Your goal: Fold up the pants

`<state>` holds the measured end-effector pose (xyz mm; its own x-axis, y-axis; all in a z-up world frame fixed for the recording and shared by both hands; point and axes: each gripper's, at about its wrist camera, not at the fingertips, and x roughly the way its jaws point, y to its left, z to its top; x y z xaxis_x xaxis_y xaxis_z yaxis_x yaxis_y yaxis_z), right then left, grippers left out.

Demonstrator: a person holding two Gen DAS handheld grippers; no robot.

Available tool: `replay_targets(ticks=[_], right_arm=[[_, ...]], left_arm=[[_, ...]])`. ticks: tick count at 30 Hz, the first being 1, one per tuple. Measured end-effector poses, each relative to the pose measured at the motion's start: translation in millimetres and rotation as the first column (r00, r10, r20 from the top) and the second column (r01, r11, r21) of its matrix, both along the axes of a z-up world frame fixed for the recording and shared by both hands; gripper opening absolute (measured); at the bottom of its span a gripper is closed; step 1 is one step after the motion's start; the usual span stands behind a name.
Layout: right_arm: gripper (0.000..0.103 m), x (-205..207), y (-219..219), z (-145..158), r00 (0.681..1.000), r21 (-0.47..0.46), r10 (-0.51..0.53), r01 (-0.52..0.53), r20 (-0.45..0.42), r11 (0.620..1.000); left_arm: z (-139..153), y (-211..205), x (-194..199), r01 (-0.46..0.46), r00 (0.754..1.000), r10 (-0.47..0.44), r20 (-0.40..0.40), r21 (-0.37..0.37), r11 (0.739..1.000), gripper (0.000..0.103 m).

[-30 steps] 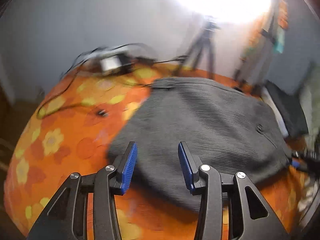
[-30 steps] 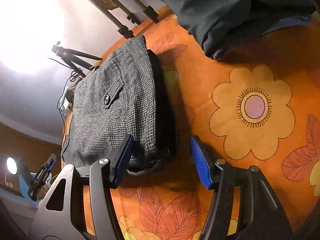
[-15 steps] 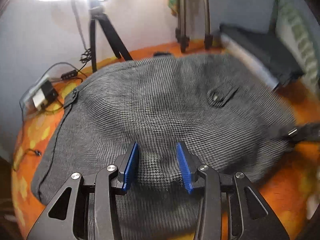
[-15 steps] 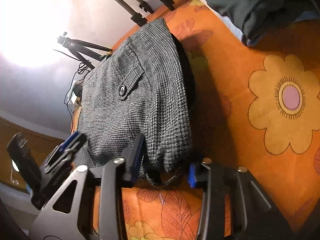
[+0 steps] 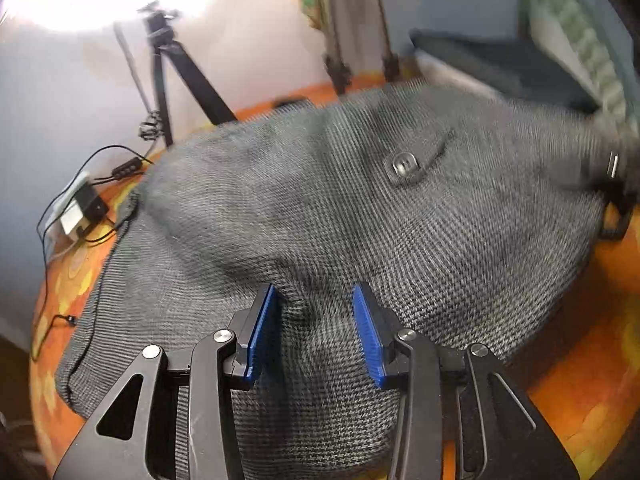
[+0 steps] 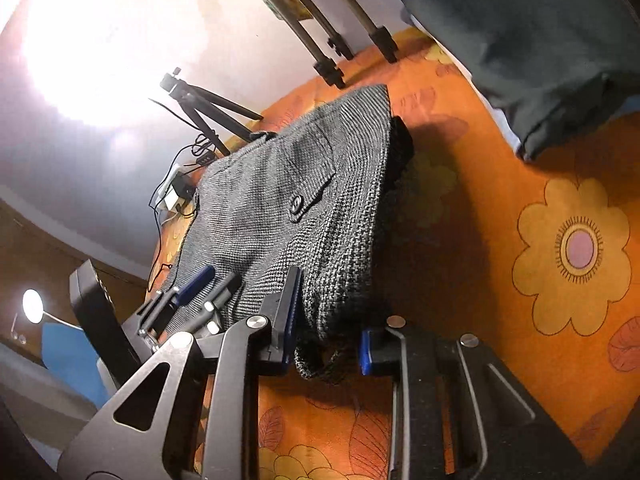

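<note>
The grey knit pants (image 5: 360, 216) lie folded on the orange flowered bedspread (image 6: 480, 272), buttoned back pocket (image 5: 404, 166) facing up. My left gripper (image 5: 316, 336) is open, its blue pads pressed down on the near part of the pants with a ridge of fabric between them. It also shows in the right wrist view (image 6: 200, 292). My right gripper (image 6: 326, 340) straddles the near corner of the folded pants (image 6: 304, 216), the thick edge between its blue pads; the gap is narrow but I cannot tell a firm grip.
A dark folded garment (image 6: 540, 52) lies on the bed at the far right. Tripod legs (image 5: 176, 80) and stand legs (image 6: 336, 40) rise behind the pants. A power adapter with cables (image 5: 80, 208) sits at the far left edge.
My left gripper has moved onto the pants and presses down on them. My right gripper has slid forward around the near corner and its jaws have narrowed.
</note>
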<state>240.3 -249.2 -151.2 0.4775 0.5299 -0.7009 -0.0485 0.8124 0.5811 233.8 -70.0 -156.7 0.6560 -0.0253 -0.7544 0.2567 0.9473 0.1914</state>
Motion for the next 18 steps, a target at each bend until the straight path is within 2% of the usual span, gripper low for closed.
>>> replay_targets(ticks=[2, 7, 12, 15, 18], right_arm=[[0.024, 0, 4, 3, 1.000, -0.014, 0.003, -0.003, 0.007, 1.000], [0.022, -2, 15, 24, 0.998, -0.075, 0.019, -0.015, 0.059, 0.997], [0.021, 2, 37, 53, 0.991, -0.133, 0.050, -0.033, 0.127, 0.991], [0.021, 6, 60, 72, 0.983, -0.183, 0.083, -0.052, 0.163, 0.982], [0.021, 5, 94, 90, 0.967, -0.242, 0.139, -0.086, 0.213, 0.966]], left_arm=[[2, 3, 2, -0.010, 1.000, 0.010, -0.009, -0.029, 1.000, 0.037], [25, 33, -3, -0.065, 0.998, 0.061, -0.028, -0.180, 0.982, 0.037], [48, 73, -27, -0.091, 0.995, 0.097, 0.019, -0.206, 0.974, 0.039], [54, 119, -35, -0.182, 0.980, 0.196, 0.022, -0.283, 0.942, 0.039], [54, 162, -40, -0.269, 0.958, 0.286, 0.007, -0.318, 0.909, 0.039]])
